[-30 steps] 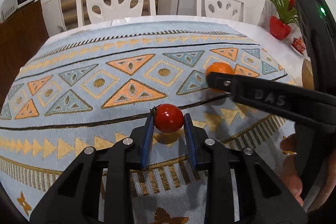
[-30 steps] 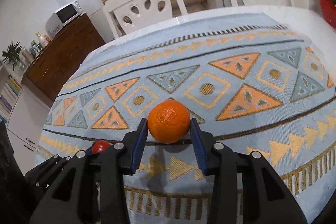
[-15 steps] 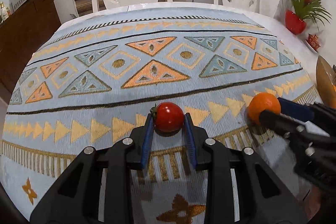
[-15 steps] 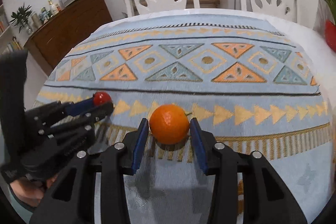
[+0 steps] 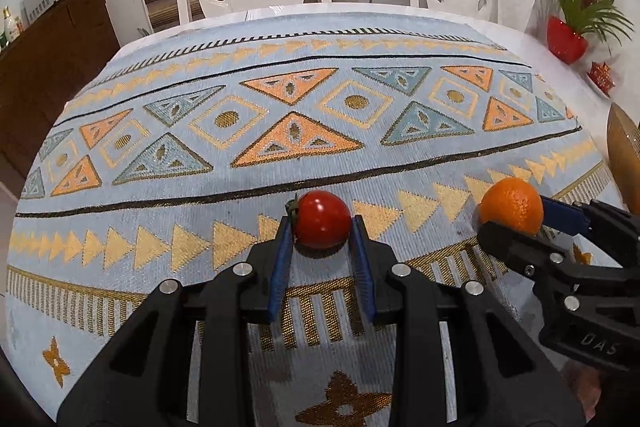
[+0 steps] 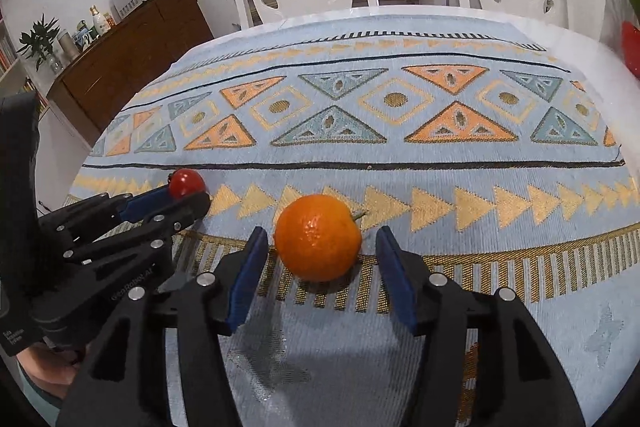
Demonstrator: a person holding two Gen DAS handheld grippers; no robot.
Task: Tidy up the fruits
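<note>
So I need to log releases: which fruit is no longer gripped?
The orange: the right gripper pads stand clear of it. The tomato sits pinched.

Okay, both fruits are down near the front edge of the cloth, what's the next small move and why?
Probably draw the right gripper straight back. Its jaws stand open with gaps on both sides of the orange, which rests on the tablecloth, so it looks released. The left gripper looks shut on the tomato, so it should open next.

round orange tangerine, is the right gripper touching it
Apart. In the right wrist view the round orange tangerine sits on the cloth with a visible gap to each blue pad of the right gripper.
</note>
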